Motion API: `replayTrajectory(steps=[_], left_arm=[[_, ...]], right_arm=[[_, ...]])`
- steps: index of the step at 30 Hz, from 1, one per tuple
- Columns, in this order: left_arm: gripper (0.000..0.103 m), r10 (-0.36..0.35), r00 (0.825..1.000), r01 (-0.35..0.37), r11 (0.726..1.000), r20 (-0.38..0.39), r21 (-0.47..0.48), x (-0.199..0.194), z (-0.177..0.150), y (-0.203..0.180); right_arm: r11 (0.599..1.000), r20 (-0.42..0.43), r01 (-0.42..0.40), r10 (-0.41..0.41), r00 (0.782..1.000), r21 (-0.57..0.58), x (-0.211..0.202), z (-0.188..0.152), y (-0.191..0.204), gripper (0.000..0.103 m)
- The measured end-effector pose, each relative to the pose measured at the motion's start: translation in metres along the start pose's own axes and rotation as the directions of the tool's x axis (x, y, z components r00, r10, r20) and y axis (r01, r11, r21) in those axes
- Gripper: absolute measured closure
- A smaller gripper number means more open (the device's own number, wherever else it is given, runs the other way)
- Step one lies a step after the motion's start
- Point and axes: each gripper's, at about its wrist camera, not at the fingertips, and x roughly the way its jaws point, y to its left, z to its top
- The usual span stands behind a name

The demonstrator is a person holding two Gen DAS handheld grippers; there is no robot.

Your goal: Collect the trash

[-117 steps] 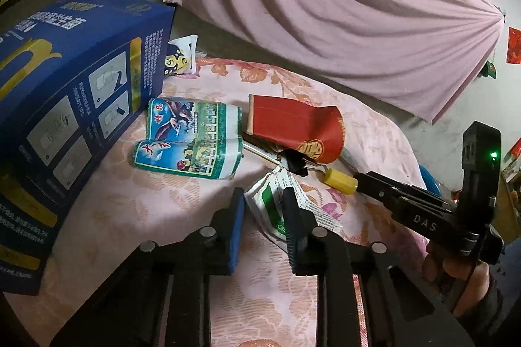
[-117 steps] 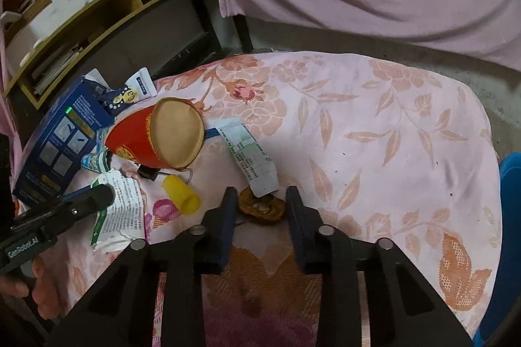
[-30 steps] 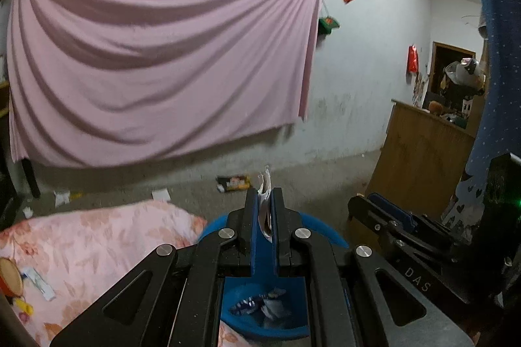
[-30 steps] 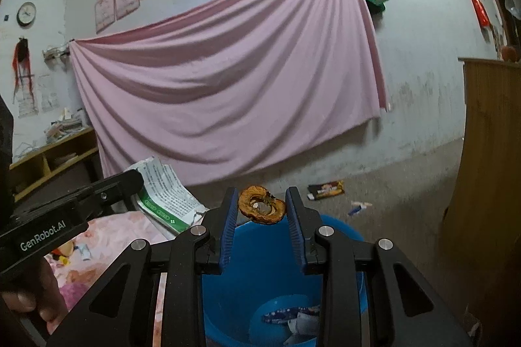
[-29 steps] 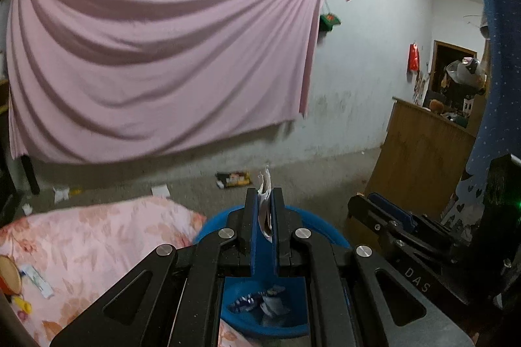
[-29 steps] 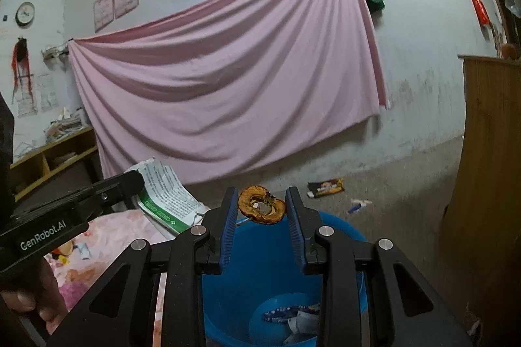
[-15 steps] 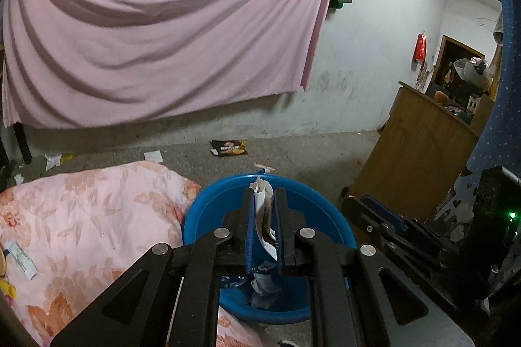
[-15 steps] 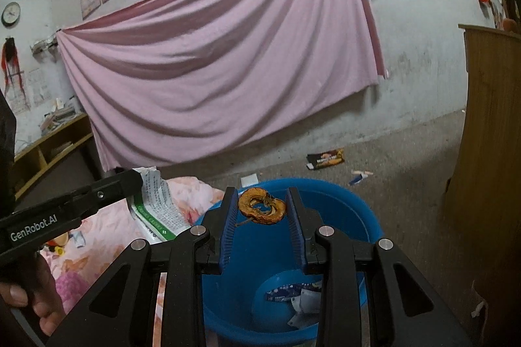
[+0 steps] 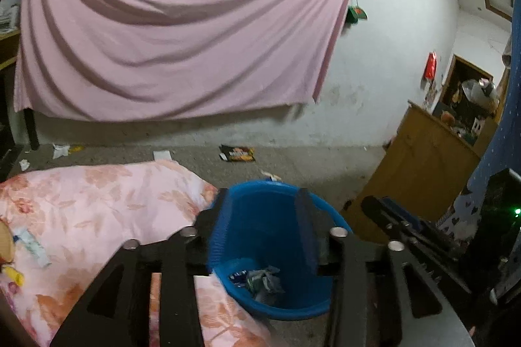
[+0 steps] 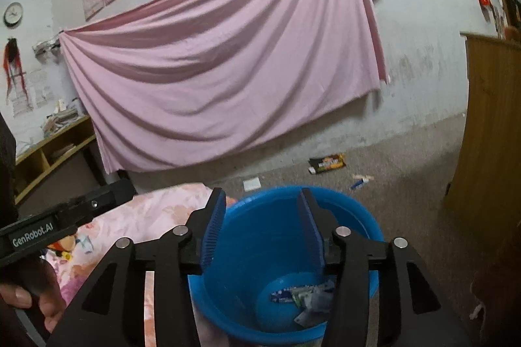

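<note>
A blue plastic bin (image 9: 329,216) stands on the floor beside the floral-covered table; it also shows in the right wrist view (image 10: 358,216). Crumpled wrappers (image 9: 260,278) lie at its bottom, seen too in the right wrist view (image 10: 306,295). My left gripper (image 9: 262,207) is open and empty above the bin. My right gripper (image 10: 260,207) is open and empty above the bin. The left gripper's body (image 10: 65,220) shows at the left of the right wrist view. The right gripper's body (image 9: 423,236) shows at the right of the left wrist view.
The pink floral tablecloth (image 9: 97,200) holds leftover trash at its far left, with a white packet (image 9: 32,246) and a yellow piece (image 9: 13,275). A wooden cabinet (image 9: 423,158) stands right of the bin. Litter, including a dark snack bag (image 9: 237,153), lies on the floor.
Both grippers have opened over the bin. The white-green paper wrapper has left the left gripper and the brown ring-shaped scrap has left the right gripper.
</note>
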Motion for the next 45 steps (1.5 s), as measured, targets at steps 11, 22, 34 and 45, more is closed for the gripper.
replayTrajectory(steps=[11, 22, 34, 45], left_arm=[[0.017, 0.120, 0.974, -0.117, 0.993, 0.193, -0.027, -0.106, 0.017, 0.056], [0.002, 0.237, 0.906, -0.228, 0.971, 0.352, -0.066, -0.202, 0.003, 0.111], [0.002, 0.427, 0.805, -0.438, 0.896, 0.411, -0.073, -0.267, -0.049, 0.165], [0.002, 0.492, 0.853, -0.481, 0.871, 0.175, -0.101, -0.236, -0.095, 0.201]], right_arm=[[0.996, 0.169, -0.061, 0.072, 0.983, -0.068, -0.035, 0.031, 0.072, 0.019], [0.978, 0.258, -0.159, 0.190, 0.947, -0.136, -0.058, 0.030, 0.144, 0.000], [0.910, 0.251, -0.316, 0.382, 0.889, -0.268, -0.045, -0.005, 0.220, 0.000], [0.828, -0.036, -0.432, 0.450, 0.893, -0.357, 0.029, -0.033, 0.260, 0.000]])
